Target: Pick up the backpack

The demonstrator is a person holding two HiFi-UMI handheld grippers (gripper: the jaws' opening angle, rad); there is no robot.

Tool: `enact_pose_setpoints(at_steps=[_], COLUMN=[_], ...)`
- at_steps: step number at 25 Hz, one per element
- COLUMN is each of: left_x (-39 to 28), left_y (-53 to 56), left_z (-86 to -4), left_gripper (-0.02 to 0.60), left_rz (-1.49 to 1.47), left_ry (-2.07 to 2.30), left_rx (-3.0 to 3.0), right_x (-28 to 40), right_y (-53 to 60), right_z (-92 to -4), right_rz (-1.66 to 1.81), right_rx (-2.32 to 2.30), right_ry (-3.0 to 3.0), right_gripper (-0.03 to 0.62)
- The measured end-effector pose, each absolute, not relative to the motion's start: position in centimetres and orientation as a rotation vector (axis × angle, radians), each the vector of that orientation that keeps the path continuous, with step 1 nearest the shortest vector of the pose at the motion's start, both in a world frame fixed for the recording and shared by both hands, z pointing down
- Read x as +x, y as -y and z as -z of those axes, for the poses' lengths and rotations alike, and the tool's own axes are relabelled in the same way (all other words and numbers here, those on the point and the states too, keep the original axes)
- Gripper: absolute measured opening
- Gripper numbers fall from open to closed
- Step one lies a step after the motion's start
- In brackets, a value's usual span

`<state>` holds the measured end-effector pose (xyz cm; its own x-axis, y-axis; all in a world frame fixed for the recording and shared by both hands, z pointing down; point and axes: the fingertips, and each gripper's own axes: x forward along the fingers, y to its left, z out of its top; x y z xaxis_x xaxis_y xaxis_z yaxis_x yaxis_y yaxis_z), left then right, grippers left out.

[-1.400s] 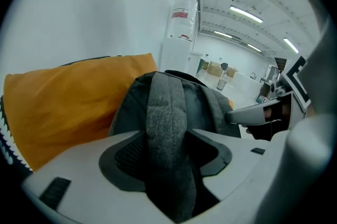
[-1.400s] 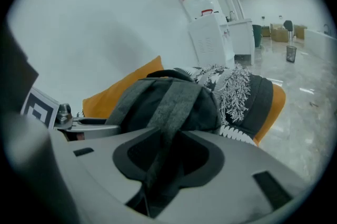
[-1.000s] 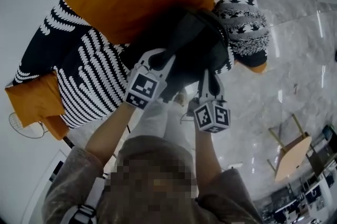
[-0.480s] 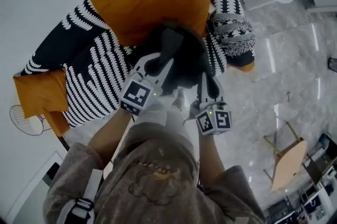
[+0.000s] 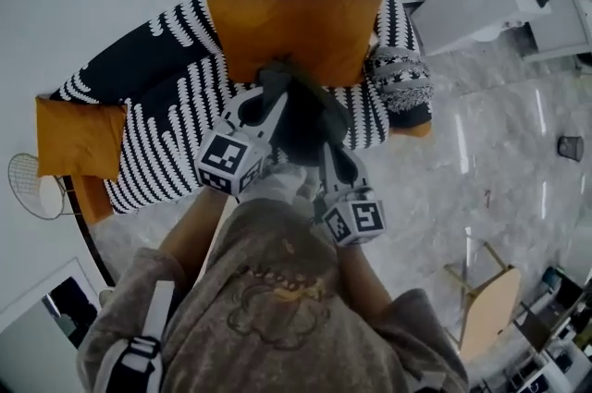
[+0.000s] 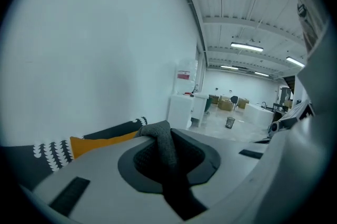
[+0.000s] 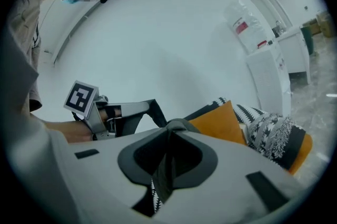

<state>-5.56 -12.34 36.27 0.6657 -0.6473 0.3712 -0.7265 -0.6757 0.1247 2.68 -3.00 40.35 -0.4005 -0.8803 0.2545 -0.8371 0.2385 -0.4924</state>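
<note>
We are seeing the backpack (image 5: 301, 109) as a soft, dark grey-black bundle, and it is hanging slumped between the left gripper (image 5: 270, 79) and the right gripper (image 5: 326, 148), in front of the orange cushion (image 5: 296, 26) on the patterned sofa (image 5: 157, 104). A rough woven grey strap (image 6: 164, 146) is running up through the left gripper's closed jaws, and a smoother dark fold (image 7: 167, 165) is sitting pinched in the right's. We are not able to tell whether its bottom is touching the seat.
</note>
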Motion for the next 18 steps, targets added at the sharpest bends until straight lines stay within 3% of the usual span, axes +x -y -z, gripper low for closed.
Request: enact_pose_setpoints(at_steps=[12,18], left_x=[-5.0,-4.3], left_y=[2.9,-0.9], left_z=[-25.5,-22.6], left_gripper=[0.041,0.043], left_rz=[-0.187,-0.173], left_ry=[1.140,1.088], left_rx=[2.721,2.757], right_x=[7.0,7.8], right_y=[-2.7,-6.1], right_z=[-28.1,-25.7], right_rz=[0.466,0.436], right_rx=[-1.702,-1.715], right_ry=[-2.452,-2.408], right_gripper=[0.026,0.026])
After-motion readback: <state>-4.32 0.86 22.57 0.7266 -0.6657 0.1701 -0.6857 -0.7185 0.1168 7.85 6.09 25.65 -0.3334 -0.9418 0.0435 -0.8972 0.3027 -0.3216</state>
